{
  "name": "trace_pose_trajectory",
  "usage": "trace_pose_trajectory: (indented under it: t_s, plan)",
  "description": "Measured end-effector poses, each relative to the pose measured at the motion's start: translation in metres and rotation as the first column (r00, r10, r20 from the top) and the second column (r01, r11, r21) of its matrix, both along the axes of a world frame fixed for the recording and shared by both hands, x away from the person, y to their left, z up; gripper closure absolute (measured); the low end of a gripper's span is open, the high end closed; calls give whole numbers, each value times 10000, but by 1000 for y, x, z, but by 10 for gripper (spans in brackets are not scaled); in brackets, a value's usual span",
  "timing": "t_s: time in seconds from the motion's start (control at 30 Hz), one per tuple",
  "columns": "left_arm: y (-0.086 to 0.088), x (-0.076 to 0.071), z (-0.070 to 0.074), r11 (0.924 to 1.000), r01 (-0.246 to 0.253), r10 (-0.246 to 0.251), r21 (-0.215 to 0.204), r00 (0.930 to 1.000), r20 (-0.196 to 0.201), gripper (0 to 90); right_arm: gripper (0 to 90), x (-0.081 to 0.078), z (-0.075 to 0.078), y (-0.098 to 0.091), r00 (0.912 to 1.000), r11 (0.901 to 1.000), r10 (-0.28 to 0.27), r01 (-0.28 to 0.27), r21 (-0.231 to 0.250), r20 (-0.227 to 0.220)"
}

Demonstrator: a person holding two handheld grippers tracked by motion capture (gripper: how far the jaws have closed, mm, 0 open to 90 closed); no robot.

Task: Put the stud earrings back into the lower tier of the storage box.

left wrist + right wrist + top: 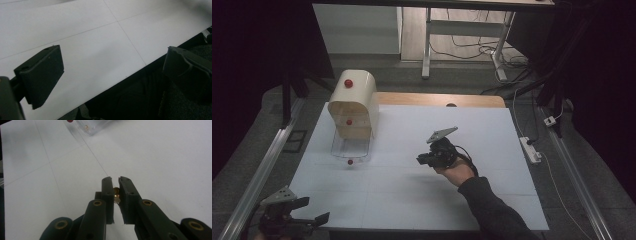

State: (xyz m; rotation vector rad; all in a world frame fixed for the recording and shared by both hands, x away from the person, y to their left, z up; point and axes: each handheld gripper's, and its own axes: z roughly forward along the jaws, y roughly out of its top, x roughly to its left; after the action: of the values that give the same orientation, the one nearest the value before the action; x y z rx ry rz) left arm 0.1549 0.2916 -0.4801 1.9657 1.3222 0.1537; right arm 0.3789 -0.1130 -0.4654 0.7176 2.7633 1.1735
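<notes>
The right tool (115,185) pinches a small brass piece (116,193) above the white surface (412,195), where a slack grip could drop it, while the left tool (112,72) gapes empty at the near edge.

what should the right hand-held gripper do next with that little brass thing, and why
Probably carry it toward the cream box with the clear tray at the table's far left. The right hand-held gripper is shut on a small brass piece and held above bare white table, while the left hand-held gripper waits open at the near edge.
</notes>
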Motion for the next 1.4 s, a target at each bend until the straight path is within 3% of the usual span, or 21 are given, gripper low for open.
trace_pose_trajectory:
  t_s: [0.93,1.4]
  plan:
    - [1,0,0,10000,38,-38,-58,10000,-15,30,828,7,6,81,9967,9954,781,-793,542,232]
    - [1,0,0,9999,84,-84,-68,10000,-34,30,827,16,-2,121,9951,9935,942,-960,618,312]
